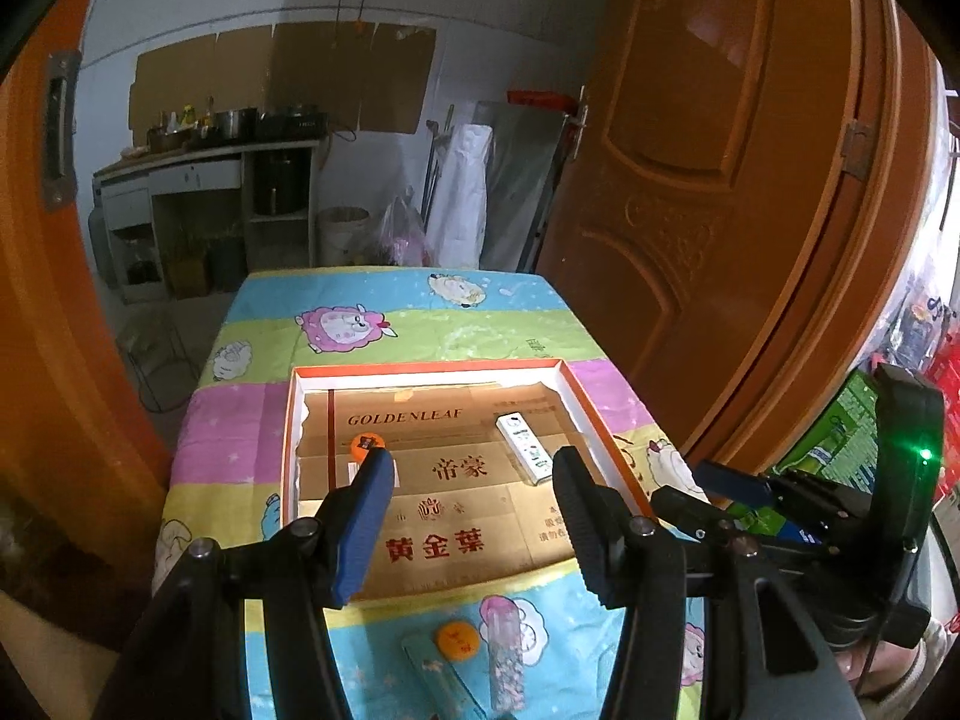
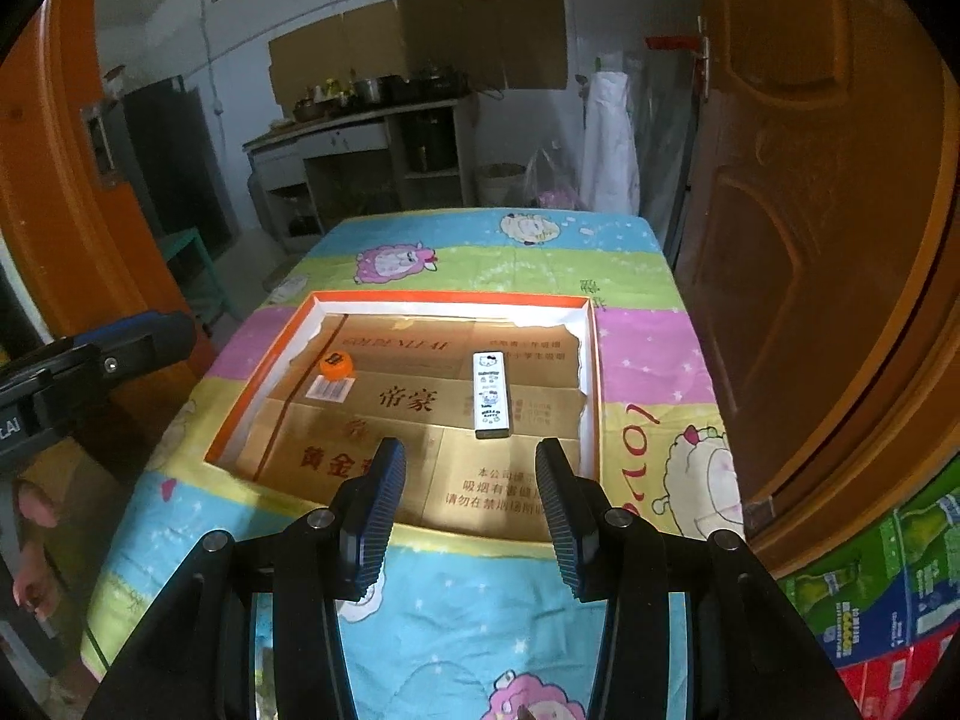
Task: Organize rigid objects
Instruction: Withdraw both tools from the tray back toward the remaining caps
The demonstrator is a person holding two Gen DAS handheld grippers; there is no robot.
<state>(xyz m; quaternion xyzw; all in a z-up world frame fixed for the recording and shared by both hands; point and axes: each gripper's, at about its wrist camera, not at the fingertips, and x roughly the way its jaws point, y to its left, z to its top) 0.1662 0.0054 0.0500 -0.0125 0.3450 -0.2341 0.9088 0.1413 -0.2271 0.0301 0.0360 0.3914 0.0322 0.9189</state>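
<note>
A shallow orange-rimmed tray lined with cardboard lies on the cartoon-sheep tablecloth. Inside it sit an orange cap at the left and a white Hello Kitty box at the right. My left gripper hangs open above the tray's near half, with nothing between its fingers. My right gripper is open and empty too, over the tray's near edge. On the cloth in front of the tray lie a second orange cap, a clear tube of pink bits and a teal flat case.
A brown wooden door stands close along the table's right side. Colourful cartons are stacked low at the right. A kitchen counter with pots lines the back wall. A person's hand shows at the left edge.
</note>
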